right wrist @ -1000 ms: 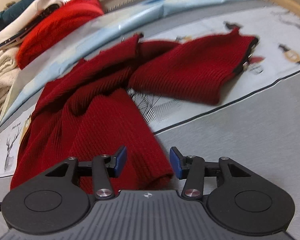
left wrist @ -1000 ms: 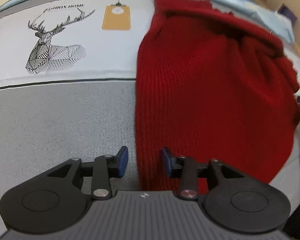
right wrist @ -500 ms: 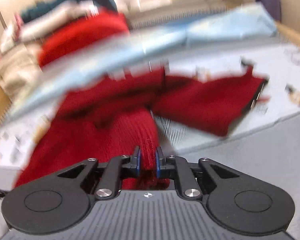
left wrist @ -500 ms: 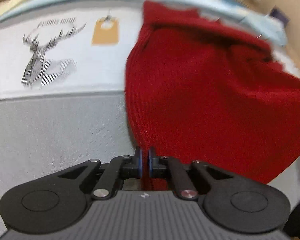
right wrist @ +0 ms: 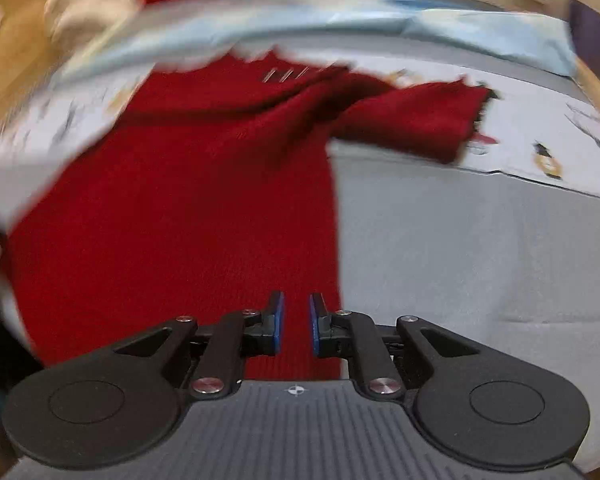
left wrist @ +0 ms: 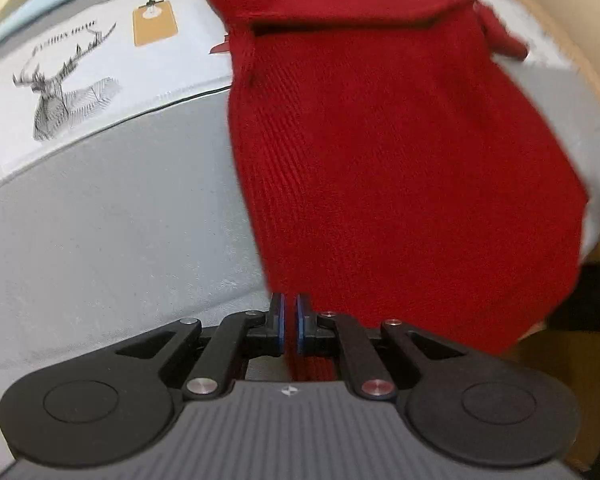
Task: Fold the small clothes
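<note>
Because we want the near hem lifted as one straight edge, we have each gripper pinching a bottom corner of the red knit sweater [left wrist: 400, 160], and from the left wrist view our left gripper [left wrist: 289, 322] has its blue pads nearly together with a thin strip of red knit caught between them, so it is closed on that corner. Ahead of these fingers the sweater runs away and a little to the right across the grey bedspread [left wrist: 120, 220], its long axis going from the pinched hem at the fingertips up to the neckline at the far end, where a row of small metal studs shows; the deer print [left wrist: 64, 92] lies well off to the left of the fingers. From the right wrist view, which is blurred, our right gripper [right wrist: 296, 326] shows a narrow gap filled with red fabric; its jaws are opening slightly, yet the pads look to be pressing on the knit. Here the body spreads forward and to the left of the fingers, hem nearest, neckline far, with one sleeve [right wrist: 412, 124] reaching out to the right beyond the fingertips. We judge the hem is being raised toward the neckline for the first fold
</note>
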Action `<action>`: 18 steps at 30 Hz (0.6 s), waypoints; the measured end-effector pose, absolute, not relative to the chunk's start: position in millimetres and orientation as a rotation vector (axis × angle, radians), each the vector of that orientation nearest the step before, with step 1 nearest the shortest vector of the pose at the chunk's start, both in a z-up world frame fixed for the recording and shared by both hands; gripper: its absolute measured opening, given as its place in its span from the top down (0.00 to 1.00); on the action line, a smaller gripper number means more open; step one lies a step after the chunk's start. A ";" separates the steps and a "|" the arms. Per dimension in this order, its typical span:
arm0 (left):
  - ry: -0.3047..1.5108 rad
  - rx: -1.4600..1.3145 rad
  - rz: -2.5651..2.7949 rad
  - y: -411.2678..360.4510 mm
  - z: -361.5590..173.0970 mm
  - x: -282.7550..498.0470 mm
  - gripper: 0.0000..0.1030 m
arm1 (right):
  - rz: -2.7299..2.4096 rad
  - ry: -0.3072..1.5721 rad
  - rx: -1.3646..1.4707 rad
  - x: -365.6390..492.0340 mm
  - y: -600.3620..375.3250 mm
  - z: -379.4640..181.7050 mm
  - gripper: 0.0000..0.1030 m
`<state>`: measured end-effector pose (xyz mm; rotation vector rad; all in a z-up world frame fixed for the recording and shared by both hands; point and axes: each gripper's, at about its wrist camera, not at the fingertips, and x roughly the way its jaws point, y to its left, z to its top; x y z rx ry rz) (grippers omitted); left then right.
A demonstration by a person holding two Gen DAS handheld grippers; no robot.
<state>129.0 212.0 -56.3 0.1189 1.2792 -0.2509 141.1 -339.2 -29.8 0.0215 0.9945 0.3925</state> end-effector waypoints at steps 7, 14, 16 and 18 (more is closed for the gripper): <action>1.298 0.114 -0.185 201.3 -66.6 146.6 0.85 | 0.219 1.046 0.245 187.7 -357.6 -68.2 0.68; 1.334 0.093 -0.149 217.0 -83.3 155.5 0.74 | 0.227 1.201 0.163 209.4 -318.2 -114.8 0.68; 1.343 0.095 -0.137 217.7 -88.7 156.8 0.74 | 0.228 1.213 0.105 207.2 -311.1 -119.8 0.76; 1.347 0.105 -0.129 219.5 -93.4 158.6 0.73 | 0.234 1.199 0.080 207.2 -306.8 -121.0 0.93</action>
